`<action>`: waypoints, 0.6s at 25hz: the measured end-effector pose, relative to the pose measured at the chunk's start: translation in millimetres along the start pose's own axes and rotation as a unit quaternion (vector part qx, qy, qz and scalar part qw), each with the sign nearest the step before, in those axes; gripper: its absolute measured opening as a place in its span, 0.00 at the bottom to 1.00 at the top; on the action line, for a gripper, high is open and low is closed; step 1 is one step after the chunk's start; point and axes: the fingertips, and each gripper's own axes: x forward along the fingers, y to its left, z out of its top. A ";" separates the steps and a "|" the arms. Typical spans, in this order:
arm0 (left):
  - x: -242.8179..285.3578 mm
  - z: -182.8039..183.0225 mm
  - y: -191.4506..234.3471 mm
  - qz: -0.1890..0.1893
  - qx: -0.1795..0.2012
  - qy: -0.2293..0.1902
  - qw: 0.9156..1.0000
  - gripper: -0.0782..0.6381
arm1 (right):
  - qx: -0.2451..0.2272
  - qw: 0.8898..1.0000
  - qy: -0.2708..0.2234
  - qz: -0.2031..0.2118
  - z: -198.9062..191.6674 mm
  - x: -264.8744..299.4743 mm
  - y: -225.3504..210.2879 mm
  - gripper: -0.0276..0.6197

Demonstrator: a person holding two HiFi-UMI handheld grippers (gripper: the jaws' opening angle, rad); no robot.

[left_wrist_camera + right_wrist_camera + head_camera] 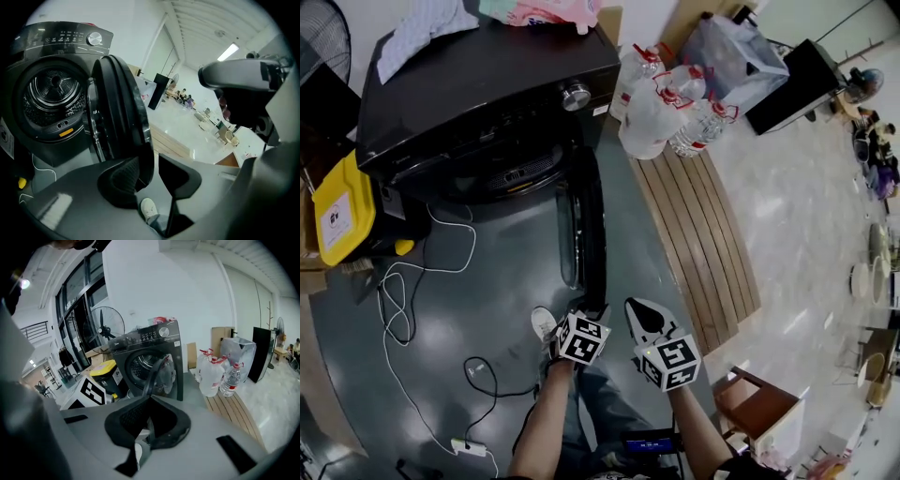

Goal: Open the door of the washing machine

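Observation:
A black front-loading washing machine (487,84) stands at the top of the head view. Its round door (586,225) is swung wide out toward me, leaving the drum (54,101) bare. My left gripper (592,314) is at the door's free edge. In the left gripper view the door (119,108) rim runs down between the jaws of the left gripper (152,161), lying against the left pad (123,180), with a gap to the right one. My right gripper (642,314) hovers just right of the door, its jaws together on nothing (149,399).
Several large water bottles (670,112) stand right of the machine beside a slatted wooden platform (698,234). A yellow bin (342,211) sits at the left. White cable (403,300) and a power strip (469,448) lie on the grey floor. A wooden stool (755,408) is at lower right.

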 end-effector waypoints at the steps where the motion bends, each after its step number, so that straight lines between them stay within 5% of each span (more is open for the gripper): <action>1: -1.5 0.0 -8.3 -0.013 0.001 -0.002 1.000 0.29 | 0.002 1.000 -0.004 -0.003 4.2 -4.0 -1.5 0.05; 4: -25.4 0.9 -37.9 -0.048 -0.001 -0.013 0.999 0.29 | 0.001 1.000 -0.012 -0.015 23.6 -20.8 1.4 0.05; 8: -122.6 49.6 -50.7 -0.008 0.027 -0.106 0.994 0.21 | -0.005 0.998 -0.062 -0.017 87.5 -60.8 24.3 0.05; 10: -189.0 92.1 -45.4 0.017 0.010 -0.186 0.982 0.11 | -0.011 0.995 -0.095 -0.012 122.4 -81.4 36.5 0.05; 15: -332.5 153.6 -11.2 0.126 -0.017 -0.308 0.943 0.11 | -0.033 0.988 -0.150 0.003 182.8 -117.6 68.9 0.05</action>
